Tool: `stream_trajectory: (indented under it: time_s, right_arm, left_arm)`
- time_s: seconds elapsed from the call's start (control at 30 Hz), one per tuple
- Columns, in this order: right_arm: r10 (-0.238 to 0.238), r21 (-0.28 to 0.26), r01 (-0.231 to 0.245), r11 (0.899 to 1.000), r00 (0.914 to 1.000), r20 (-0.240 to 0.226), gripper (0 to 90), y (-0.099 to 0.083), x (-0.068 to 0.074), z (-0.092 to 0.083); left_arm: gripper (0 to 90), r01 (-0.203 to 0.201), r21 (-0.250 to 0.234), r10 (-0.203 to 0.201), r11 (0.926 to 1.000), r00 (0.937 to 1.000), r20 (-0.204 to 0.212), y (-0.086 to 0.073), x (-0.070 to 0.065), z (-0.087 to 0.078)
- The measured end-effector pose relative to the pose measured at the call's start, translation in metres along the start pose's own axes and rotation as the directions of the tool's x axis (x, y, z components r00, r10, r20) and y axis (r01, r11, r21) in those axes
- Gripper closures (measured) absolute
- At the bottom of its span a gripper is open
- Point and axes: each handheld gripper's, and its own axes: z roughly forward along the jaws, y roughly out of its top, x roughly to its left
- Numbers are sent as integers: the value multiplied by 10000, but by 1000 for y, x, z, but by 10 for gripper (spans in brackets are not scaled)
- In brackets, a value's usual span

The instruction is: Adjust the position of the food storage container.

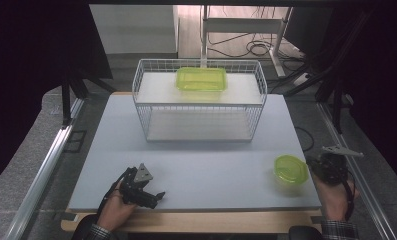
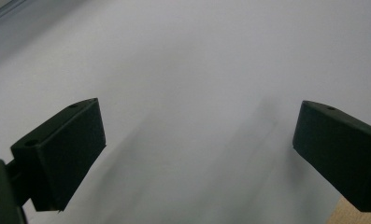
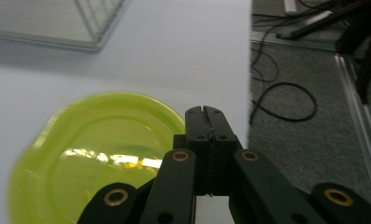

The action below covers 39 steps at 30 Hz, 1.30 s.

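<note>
A round yellow-green bowl (image 1: 291, 169) (image 3: 94, 163) sits on the white table (image 1: 211, 165) near its front right corner. My right gripper (image 1: 312, 163) (image 3: 205, 113) is just right of the bowl, over its right rim, jaws pressed together with nothing visible between them. A rectangular yellow-green container (image 1: 201, 79) rests on top of the shelf inside a white wire basket (image 1: 139, 100) at the back of the table. Near the front left, my left gripper (image 1: 155, 196) (image 2: 197, 135) lies low over bare table with its jaws wide apart and empty.
The table's right edge (image 3: 249, 70) runs close to my right gripper, with cables (image 3: 286, 100) on the floor beyond it. Metal rails (image 1: 46, 170) flank the table on both sides. The wire basket's corner (image 3: 96, 25) stands far left of my right gripper.
</note>
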Motion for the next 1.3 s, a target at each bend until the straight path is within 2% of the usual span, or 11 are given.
stream_trajectory:
  time_s: [0.13,0.3,0.43,0.7,1.0,1.03,1.07,1.1,1.17,1.23,1.3]
  right_arm:
    - [292,237,-300,9993,9990,351,890,-12,-7,1]
    - [591,489,-616,9969,9970,506,889,-21,-9,4]
    - [881,571,-905,9943,9952,426,889,-23,-4,6]
    - [899,667,-917,9935,9955,297,889,-19,10,11]
    - [632,870,-584,9945,9966,-536,888,-14,39,19]
    - [646,945,-561,9939,9939,-889,888,-12,48,21]
    - [646,945,-561,9939,9939,-889,888,-12,48,21]
    - [580,993,-464,9940,9913,-1181,888,-11,56,23]
    - [545,1040,-410,9937,9900,-1300,888,-10,59,23]
    - [402,1080,-221,9939,9850,-1681,885,-9,68,25]
    - [314,1085,-126,9940,9845,-1728,883,-9,67,24]
  left_arm:
    - [23,-39,21,39,10000,10000,-14,0,0,0]
    - [23,-59,36,59,10000,10000,-16,0,-1,0]
    - [23,-58,50,58,10000,10000,-11,0,-1,1]
    - [23,-105,86,105,9999,9999,-1,0,-1,1]
    - [25,-165,132,165,9998,9999,-5,1,-2,2]
    - [25,-183,155,183,9997,9998,2,1,-2,2]
    - [25,-183,155,183,9997,9998,2,1,-2,2]
    - [25,-211,160,212,9996,9998,-15,1,-3,2]
    - [25,-218,162,218,9996,9998,-20,1,-3,2]
    - [26,-225,168,226,9996,9997,-32,1,-3,2]
    - [26,-224,168,225,9996,9997,-32,1,-3,2]
